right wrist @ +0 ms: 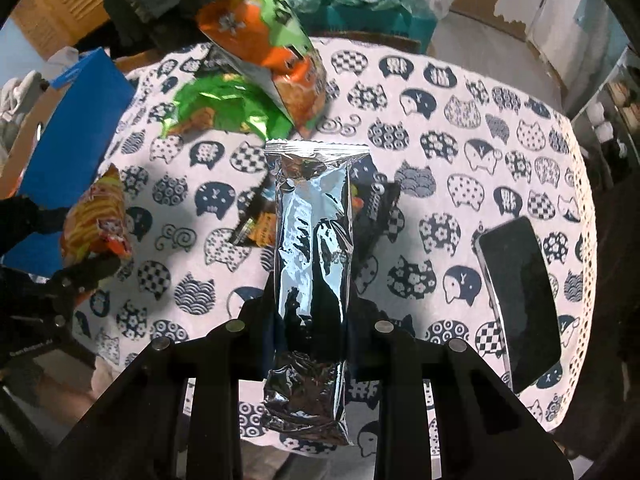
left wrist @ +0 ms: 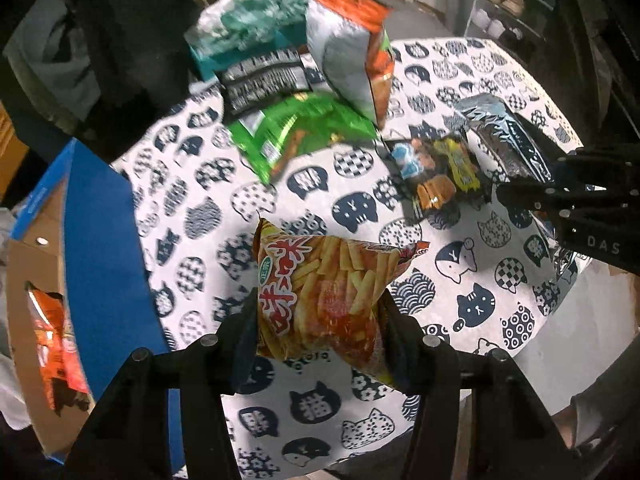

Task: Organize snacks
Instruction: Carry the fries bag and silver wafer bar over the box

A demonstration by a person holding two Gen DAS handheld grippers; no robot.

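Note:
My left gripper (left wrist: 320,320) is shut on a red and yellow fries snack bag (left wrist: 324,300), held above the cat-print tablecloth (left wrist: 460,272). That same fries snack bag (right wrist: 96,220) shows at the left of the right wrist view. My right gripper (right wrist: 312,312) is shut on a long silver foil packet (right wrist: 312,248), lifted off the cloth. In the left wrist view the right gripper (left wrist: 520,192) grips the foil packet (left wrist: 508,136) at the right. A green bag (left wrist: 296,132), an orange and silver bag (left wrist: 352,48) and a dark snack pack (left wrist: 436,176) lie further back.
A blue cardboard box (left wrist: 100,248) stands at the left edge of the table with an orange bag (left wrist: 52,340) inside it. A black phone (right wrist: 520,300) lies on the cloth at the right. A teal box (right wrist: 380,20) and crumpled bags sit at the far side.

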